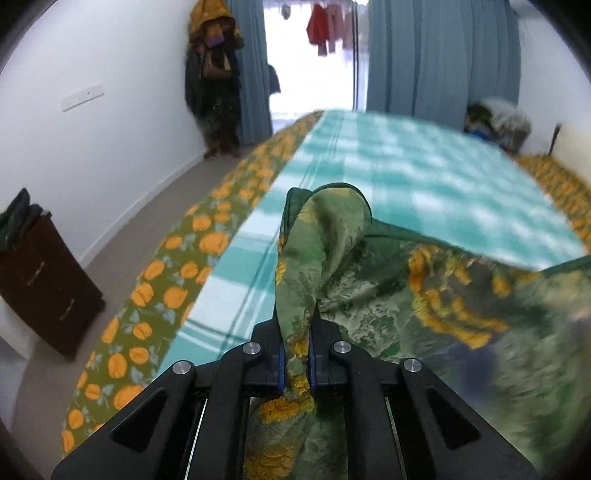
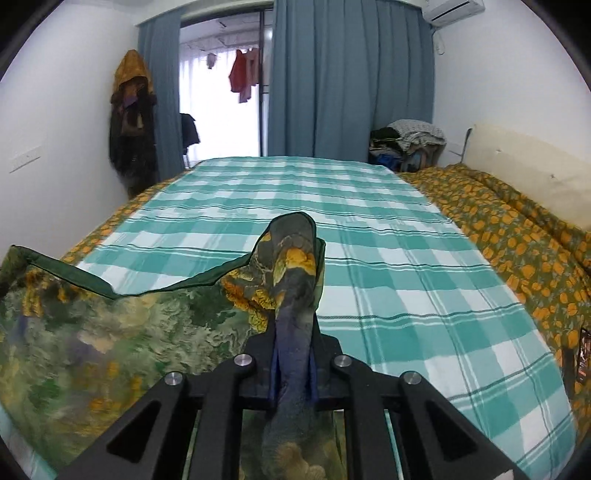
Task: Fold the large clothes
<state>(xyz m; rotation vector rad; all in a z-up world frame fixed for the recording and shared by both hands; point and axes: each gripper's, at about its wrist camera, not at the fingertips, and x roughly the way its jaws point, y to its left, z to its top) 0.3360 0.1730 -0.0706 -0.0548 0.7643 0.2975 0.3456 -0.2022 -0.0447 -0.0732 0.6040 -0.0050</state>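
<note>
Left wrist view, somewhat blurred: left gripper (image 1: 295,314) and right gripper (image 2: 294,328) each pinch the green printed cloth (image 1: 388,295) above the checked bedsheet (image 2: 369,258)

The right tool (image 2: 294,321) clamps a bunched corner of the green printed cloth (image 2: 110,332) above the checked bedsheet (image 2: 406,295).

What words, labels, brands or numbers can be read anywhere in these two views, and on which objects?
None can be read.
Air conditioner: no readable brand.
Wall plate: blank as far as it shows.
Small dark item at the bed edge: possibly printed, too small and blurred to read.
Floral garment: pattern only, no text.
</note>
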